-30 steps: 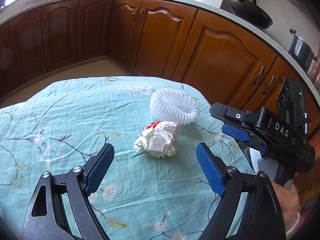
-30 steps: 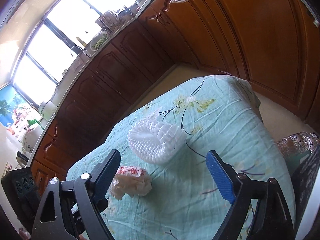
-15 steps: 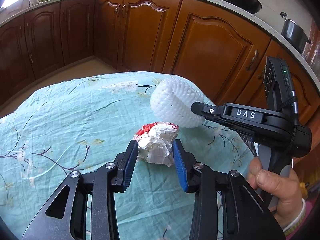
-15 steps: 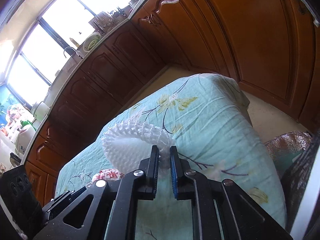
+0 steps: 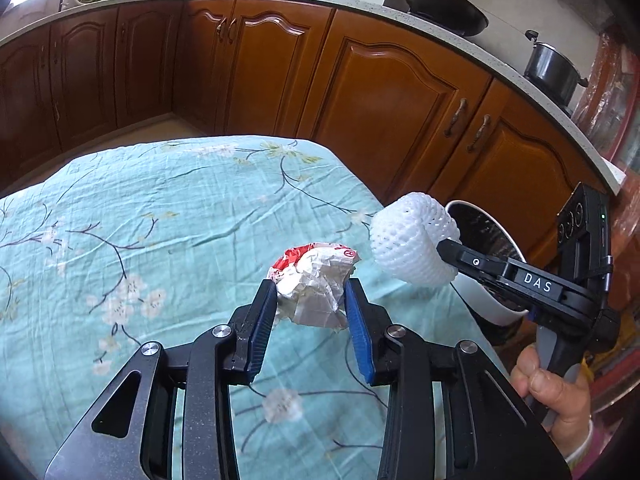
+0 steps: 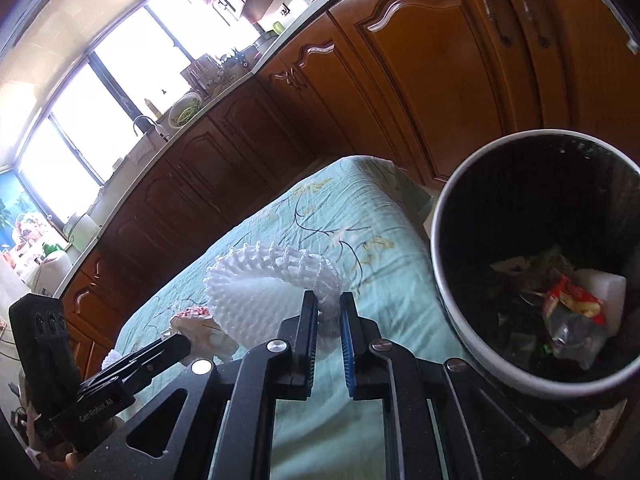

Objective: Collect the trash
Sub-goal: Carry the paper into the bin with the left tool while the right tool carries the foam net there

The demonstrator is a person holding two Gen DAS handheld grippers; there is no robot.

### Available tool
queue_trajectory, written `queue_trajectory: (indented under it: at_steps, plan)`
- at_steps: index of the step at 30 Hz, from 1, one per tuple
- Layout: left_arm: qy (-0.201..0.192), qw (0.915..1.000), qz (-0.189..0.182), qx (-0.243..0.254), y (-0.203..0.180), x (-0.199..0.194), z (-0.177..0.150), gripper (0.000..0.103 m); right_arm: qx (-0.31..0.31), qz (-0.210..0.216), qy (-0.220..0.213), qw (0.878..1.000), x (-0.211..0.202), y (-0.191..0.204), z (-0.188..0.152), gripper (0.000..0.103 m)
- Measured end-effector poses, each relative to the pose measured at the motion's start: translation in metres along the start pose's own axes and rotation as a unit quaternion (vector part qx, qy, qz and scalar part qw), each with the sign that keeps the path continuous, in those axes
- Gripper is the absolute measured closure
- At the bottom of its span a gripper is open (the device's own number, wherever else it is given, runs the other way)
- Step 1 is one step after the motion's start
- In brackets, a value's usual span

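Note:
My left gripper (image 5: 310, 300) is shut on a crumpled white and red paper wrapper (image 5: 314, 282) and holds it above the teal flowered tablecloth (image 5: 140, 216). My right gripper (image 6: 329, 310) is shut on a white foam net sleeve (image 6: 260, 292) and holds it off the table near its right edge. The sleeve also shows in the left wrist view (image 5: 412, 244), close to the rim of a round trash bin (image 6: 448, 296). The bin holds several scraps. The wrapper shows in the right wrist view (image 6: 196, 320), partly behind the sleeve.
The bin (image 5: 480, 232) stands on the floor beside the table's right edge. Brown wooden cabinets (image 5: 380, 112) run behind the table, with a wok (image 5: 444, 12) and a pot (image 5: 552, 70) on the counter. A sink and window are at the far left (image 6: 120, 80).
Both grippers closed from open a second ago, the left on the wrapper and the right on the foam sleeve. Both have lifted their items and moved right toward the bin.

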State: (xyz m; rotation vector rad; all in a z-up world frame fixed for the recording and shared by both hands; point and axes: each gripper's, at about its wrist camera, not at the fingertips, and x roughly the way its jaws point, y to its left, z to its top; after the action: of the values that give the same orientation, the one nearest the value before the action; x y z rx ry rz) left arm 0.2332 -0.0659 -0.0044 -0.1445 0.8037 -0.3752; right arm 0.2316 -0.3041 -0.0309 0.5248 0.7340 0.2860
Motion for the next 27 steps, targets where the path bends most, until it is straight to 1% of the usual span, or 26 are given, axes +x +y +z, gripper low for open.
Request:
queue_trajectory:
  at_steps: [4,11,20,27]
  plan:
    - [0.004,0.9999,-0.011,0.000,-0.016,-0.010,-0.016,0.069,0.000,-0.006,-0.014,1.000,-0.028,-0.005,-0.014,0.092]
    - [0.008,0.9994,-0.032,0.012,-0.042,-0.016,-0.028,0.069,0.011,-0.031,-0.039,0.999,-0.063,-0.018,-0.027,0.092]
    - [0.012,0.9982,-0.046,0.038,-0.075,-0.016,-0.032,0.069,0.036,-0.050,-0.052,0.997,-0.089,-0.044,-0.043,0.091]
    - [0.015,0.9971,-0.051,0.055,-0.094,-0.016,-0.036,0.069,0.044,-0.055,-0.059,0.996,-0.101,-0.051,-0.050,0.091]
